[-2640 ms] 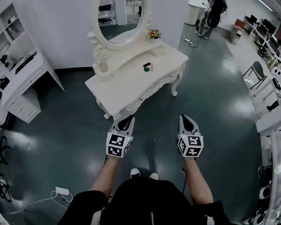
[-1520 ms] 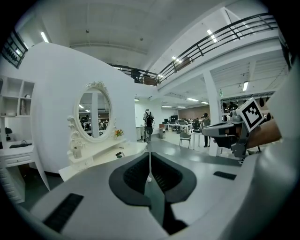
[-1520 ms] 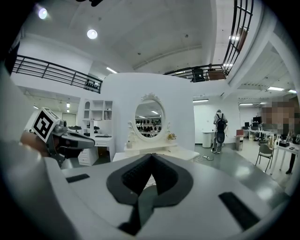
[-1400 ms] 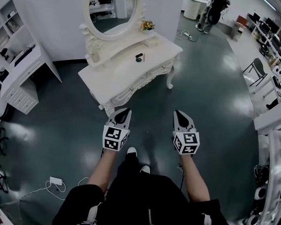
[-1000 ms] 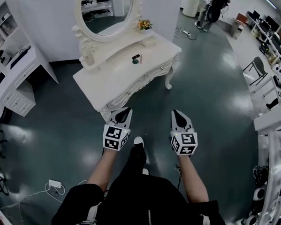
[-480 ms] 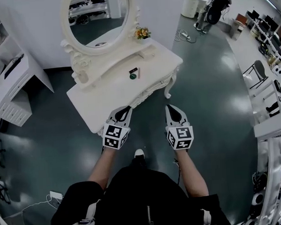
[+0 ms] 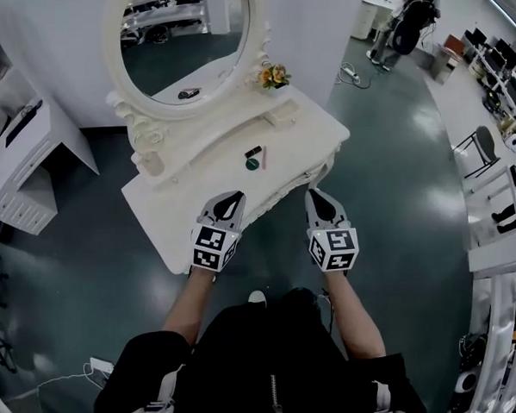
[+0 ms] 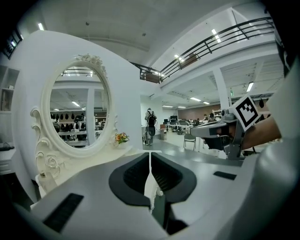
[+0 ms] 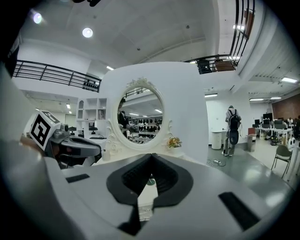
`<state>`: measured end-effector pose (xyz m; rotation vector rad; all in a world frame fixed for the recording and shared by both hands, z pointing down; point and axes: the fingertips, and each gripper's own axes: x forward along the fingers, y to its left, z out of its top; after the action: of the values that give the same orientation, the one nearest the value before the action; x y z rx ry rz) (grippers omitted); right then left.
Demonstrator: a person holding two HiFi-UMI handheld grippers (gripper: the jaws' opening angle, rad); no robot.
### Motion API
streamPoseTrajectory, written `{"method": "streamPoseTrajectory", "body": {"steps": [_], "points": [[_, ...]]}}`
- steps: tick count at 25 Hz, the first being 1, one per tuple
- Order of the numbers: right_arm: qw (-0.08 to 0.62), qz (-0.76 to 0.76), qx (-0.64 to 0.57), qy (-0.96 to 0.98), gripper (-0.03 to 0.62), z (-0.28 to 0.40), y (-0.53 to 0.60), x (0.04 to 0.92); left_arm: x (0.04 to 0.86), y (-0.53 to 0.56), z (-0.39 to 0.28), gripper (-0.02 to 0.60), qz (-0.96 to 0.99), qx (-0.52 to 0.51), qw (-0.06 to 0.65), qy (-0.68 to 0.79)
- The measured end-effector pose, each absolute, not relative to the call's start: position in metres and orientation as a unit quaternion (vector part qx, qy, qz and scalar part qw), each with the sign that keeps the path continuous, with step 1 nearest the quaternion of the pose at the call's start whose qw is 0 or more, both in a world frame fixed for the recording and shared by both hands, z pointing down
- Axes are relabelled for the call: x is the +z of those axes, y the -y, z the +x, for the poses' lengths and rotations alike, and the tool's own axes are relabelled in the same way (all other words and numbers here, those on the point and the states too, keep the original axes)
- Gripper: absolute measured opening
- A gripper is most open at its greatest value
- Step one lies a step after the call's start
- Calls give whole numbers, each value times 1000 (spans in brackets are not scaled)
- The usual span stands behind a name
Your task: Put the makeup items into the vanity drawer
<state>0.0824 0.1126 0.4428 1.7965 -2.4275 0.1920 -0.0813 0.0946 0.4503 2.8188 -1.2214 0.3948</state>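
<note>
Closer than a couple of seconds before, the person had walked up to the vanity table (image 7: 176, 206), and both grippers, which had hung over bare floor, now reached its front edge. The left gripper (image 7: 236, 195) had its jaws pressed flat together with nothing between them, only a thin seam showing in its own view (image 8: 150, 155). The right gripper (image 7: 314, 194) was likewise clenched and empty (image 9: 150, 157). They were held side by side, tips pointing at the table, neither touching any item.

The makeup items lay untouched on the tabletop, near its middle and just below the oval mirror (image 7: 185, 41): a small round green compact (image 7: 252, 164), a little black piece (image 7: 253, 151) just behind it, and a thin pink stick (image 7: 263, 156) beside both. They sat ahead of the grippers, between the two tips.

A small bunch of flowers (image 7: 274, 74) stood at the mirror's right foot. Farther off, a person with a backpack (image 7: 414, 16) stood on the green floor.
</note>
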Motion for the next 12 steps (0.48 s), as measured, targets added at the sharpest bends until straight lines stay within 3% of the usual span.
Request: {"method": "streamPoseTrajectory", "body": {"steps": [12], "points": [[68,514,72,852,6,52,9,465,466,-7,-112,28,870,130,48,474]]}}
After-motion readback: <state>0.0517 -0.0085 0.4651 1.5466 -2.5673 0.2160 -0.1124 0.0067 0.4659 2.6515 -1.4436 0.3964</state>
